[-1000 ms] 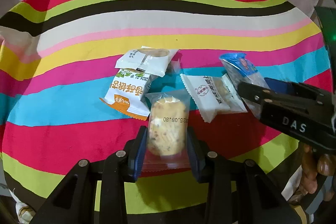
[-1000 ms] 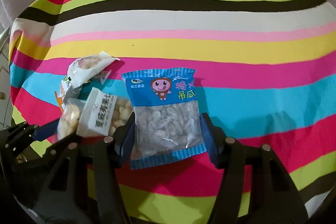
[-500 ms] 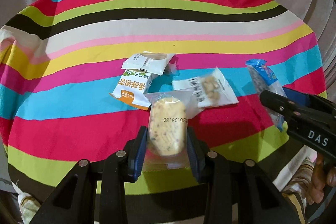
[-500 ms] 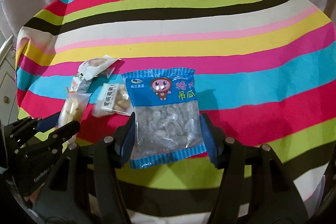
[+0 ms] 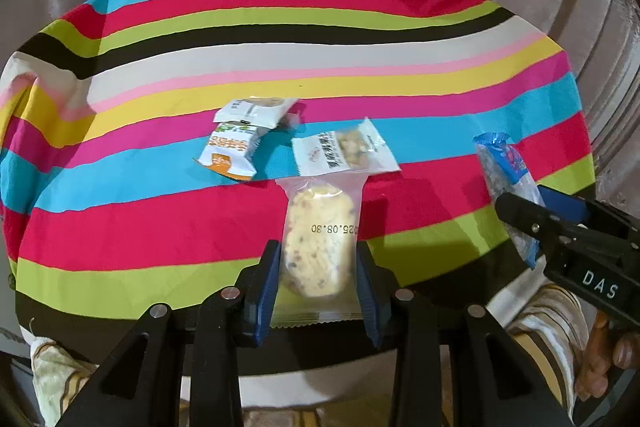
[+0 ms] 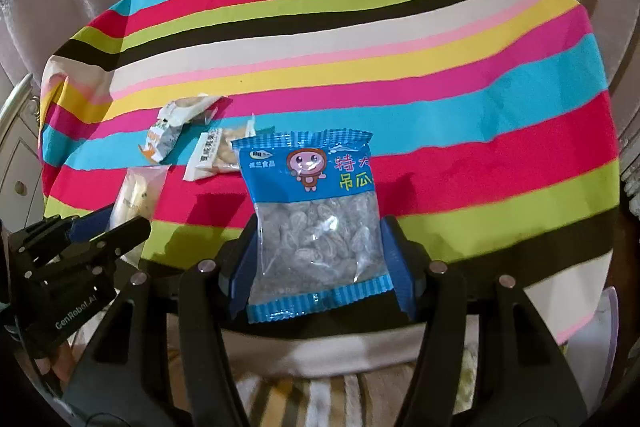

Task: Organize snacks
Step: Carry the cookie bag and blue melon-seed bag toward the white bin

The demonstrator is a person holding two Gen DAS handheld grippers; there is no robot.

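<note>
On the far left of the striped tabletop [image 5: 160, 227] lie two small packets, a white one [image 5: 250, 111] overlapping an orange-and-white one [image 5: 228, 155]. Just right of them rests a white nut packet [image 5: 340, 153], flat on the cloth. None of the three is touched.

My left fingers [image 5: 318, 293] are closed partway on a clear-wrapped cake [image 5: 318, 243], pads pressing both long sides near its lower half, the packet lifted clear above the near edge of the tabletop. It looks soft and crumbly to me, so I judge a light squeeze across the wrapper is enough; more would crush it.

My right fingers [image 6: 320, 263] stand wider, clamped on the sides of a blue bag of seeds [image 6: 312, 211], also held up over the near edge. The film looks slick and the loose contents can shift, so I reckon gripping low across the filled part is safer than the thin sealed edge.
</note>
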